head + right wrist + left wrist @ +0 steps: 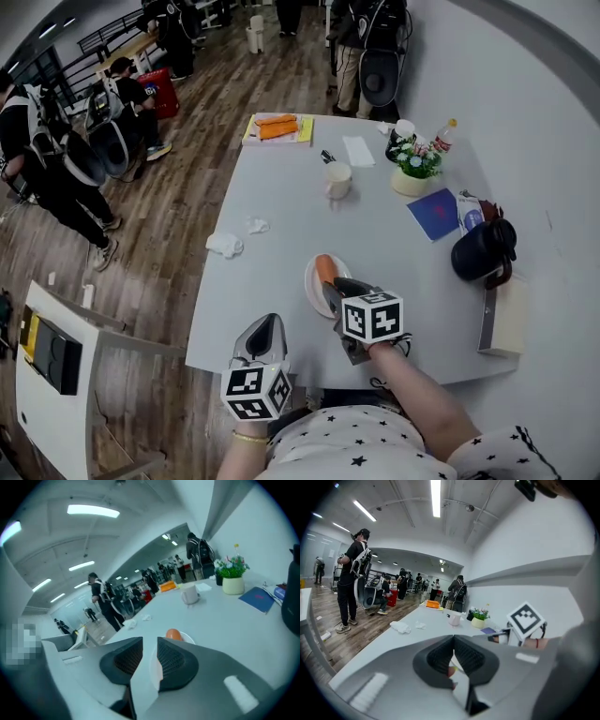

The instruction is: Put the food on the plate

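Observation:
An orange-red sausage (pixel 323 267) lies on a small white plate (pixel 311 292) near the front of the grey table (pixel 281 206). My right gripper (pixel 337 287) hovers over the plate's near side, just behind the sausage. In the right gripper view its jaws (pixel 150 641) stand apart with nothing between them, and the sausage (pixel 173 633) and the plate's rim (pixel 188 638) show just past the tips. My left gripper (pixel 267 324) is at the table's front edge, left of the plate. Its jaws (pixel 453 639) meet at the tips and hold nothing.
Farther back stand a white cup (pixel 337 178), a flower pot (pixel 412 171) and a yellow tray with orange food (pixel 278 127). A blue booklet (pixel 436 213), a black jug (pixel 483 248) and a box (pixel 506 319) are at right. Crumpled tissues (pixel 225 245) lie left. People stand on the wooden floor.

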Demonstrator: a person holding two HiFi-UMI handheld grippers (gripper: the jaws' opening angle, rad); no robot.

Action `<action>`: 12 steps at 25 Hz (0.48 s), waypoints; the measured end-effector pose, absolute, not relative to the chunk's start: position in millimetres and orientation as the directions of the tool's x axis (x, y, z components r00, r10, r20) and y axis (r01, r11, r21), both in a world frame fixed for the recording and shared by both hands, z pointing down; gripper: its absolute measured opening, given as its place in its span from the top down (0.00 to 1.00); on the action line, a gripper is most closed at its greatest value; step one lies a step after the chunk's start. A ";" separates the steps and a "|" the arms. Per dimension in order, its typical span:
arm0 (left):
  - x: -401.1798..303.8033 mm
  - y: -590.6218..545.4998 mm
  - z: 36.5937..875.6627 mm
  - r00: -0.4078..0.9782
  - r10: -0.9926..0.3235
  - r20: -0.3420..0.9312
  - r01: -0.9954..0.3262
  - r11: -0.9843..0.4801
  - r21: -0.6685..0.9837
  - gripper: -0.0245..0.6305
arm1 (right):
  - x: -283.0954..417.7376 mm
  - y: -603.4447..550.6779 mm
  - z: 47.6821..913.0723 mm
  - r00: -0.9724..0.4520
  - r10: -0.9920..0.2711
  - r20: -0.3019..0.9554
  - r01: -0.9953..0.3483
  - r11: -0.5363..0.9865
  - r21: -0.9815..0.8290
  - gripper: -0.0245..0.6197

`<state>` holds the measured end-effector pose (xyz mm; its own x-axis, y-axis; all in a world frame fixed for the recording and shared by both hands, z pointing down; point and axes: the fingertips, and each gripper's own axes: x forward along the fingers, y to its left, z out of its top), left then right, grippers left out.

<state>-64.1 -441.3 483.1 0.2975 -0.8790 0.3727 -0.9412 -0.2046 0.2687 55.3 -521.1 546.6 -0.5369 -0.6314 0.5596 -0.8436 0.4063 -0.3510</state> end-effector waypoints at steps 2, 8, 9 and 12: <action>-58.5 -438.6 478.7 0.306 -0.882 0.357 -0.939 -0.219 0.264 0.95 | 50.7 -501.1 519.3 -0.583 -0.673 0.455 -0.812 0.487 -0.321 0.94; -34.1 -422.7 471.3 0.358 -0.876 0.323 -0.926 -0.288 0.245 0.95 | 57.3 -441.6 492.3 -0.551 -0.750 0.365 -0.834 0.511 -0.209 0.96; -29.8 -419.6 471.5 0.367 -0.873 0.321 -0.923 -0.300 0.240 0.95 | 58.9 -435.3 491.6 -0.544 -0.757 0.362 -0.839 0.505 -0.204 0.96; -18.3 -411.9 472.8 0.392 -0.862 0.320 -0.915 -0.331 0.230 0.95 | 62.0 -424.5 486.1 -0.533 -0.771 0.349 -0.846 0.496 -0.196 0.97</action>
